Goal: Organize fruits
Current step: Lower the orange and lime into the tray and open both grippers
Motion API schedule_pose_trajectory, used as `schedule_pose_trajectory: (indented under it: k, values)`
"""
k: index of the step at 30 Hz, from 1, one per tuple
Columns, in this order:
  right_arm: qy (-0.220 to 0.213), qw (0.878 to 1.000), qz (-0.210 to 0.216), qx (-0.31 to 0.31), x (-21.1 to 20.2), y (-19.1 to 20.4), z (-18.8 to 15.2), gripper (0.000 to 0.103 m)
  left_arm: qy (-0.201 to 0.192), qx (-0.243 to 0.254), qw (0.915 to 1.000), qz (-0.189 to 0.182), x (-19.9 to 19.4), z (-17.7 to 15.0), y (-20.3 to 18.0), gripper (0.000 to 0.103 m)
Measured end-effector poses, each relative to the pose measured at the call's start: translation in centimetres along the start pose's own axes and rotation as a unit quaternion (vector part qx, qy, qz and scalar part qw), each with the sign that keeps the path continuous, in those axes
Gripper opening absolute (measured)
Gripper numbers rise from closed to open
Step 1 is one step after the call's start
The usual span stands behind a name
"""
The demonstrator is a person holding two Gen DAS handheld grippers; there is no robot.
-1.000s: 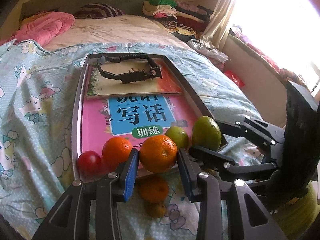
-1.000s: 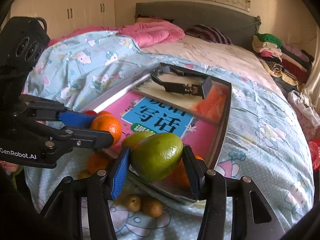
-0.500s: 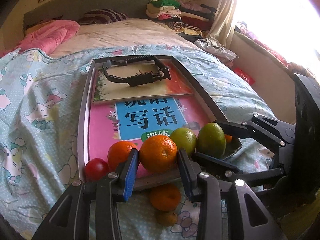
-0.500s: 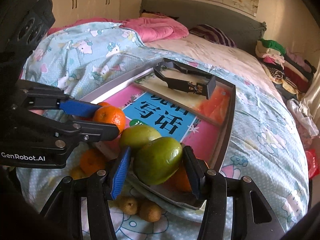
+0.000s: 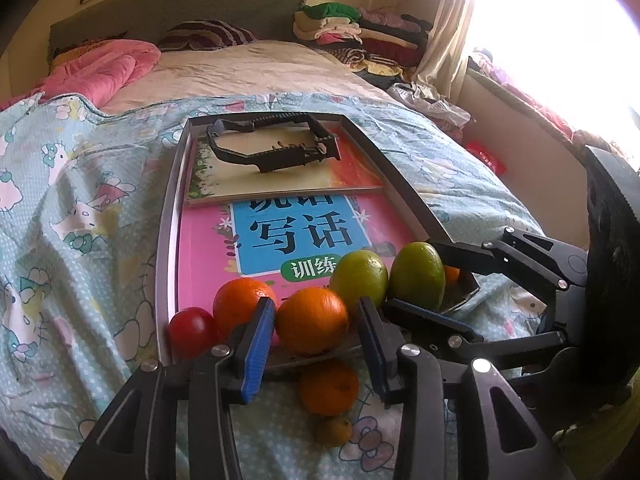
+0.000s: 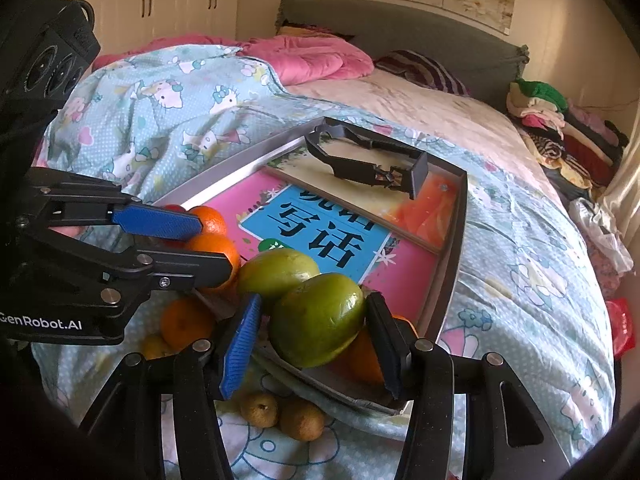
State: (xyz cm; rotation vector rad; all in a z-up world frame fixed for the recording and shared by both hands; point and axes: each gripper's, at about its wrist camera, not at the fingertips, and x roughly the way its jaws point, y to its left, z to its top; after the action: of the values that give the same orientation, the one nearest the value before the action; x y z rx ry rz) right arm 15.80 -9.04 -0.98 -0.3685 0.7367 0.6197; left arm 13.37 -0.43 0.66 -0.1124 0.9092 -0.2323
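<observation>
Writing: "GenRobot.AI" in white on the black body of the left gripper [image 6: 176,240]; large black Chinese characters "写话" on the blue panel of the pink book cover [image 5: 304,236], with "训练" in white on a green oval below.
Tray: shallow grey rectangular tray [image 5: 166,240] on a light blue cartoon-print bedcover [image 5: 72,216]; it holds the pink book, a second book with a yellow and orange cover [image 5: 288,178] and a black plastic clamp frame [image 5: 276,148] lying on that book.
Fruit row, left to right along the tray's near edge: small red round fruit [image 5: 192,332], round orange [image 5: 242,304], second round orange [image 5: 312,320], green round citrus fruit [image 5: 359,278], green oval mango [image 5: 417,276].
Left gripper: jaws partly apart with the second orange between the blue pads [image 5: 258,350]; a narrow gap shows on each side, so it frames the orange and does not press it.
Right gripper [image 6: 310,338]: jaws about half apart around the green mango; both pads sit at its flanks, the fruit is gripped at the tray's near corner.
Off the tray: another orange [image 5: 329,387] and small brown round fruits [image 6: 280,414] on the bedcover just before the tray.
</observation>
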Motion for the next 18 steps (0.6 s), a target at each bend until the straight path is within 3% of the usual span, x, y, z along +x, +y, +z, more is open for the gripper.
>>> schedule_pose_trajectory:
  k: [18]
  values:
    - [-0.027, 0.999, -0.023, 0.011, -2.8, 0.4, -0.5, 0.069, -0.009, 0.000, 1.0000, -0.003, -1.3, -0.3, -0.3, 0.049]
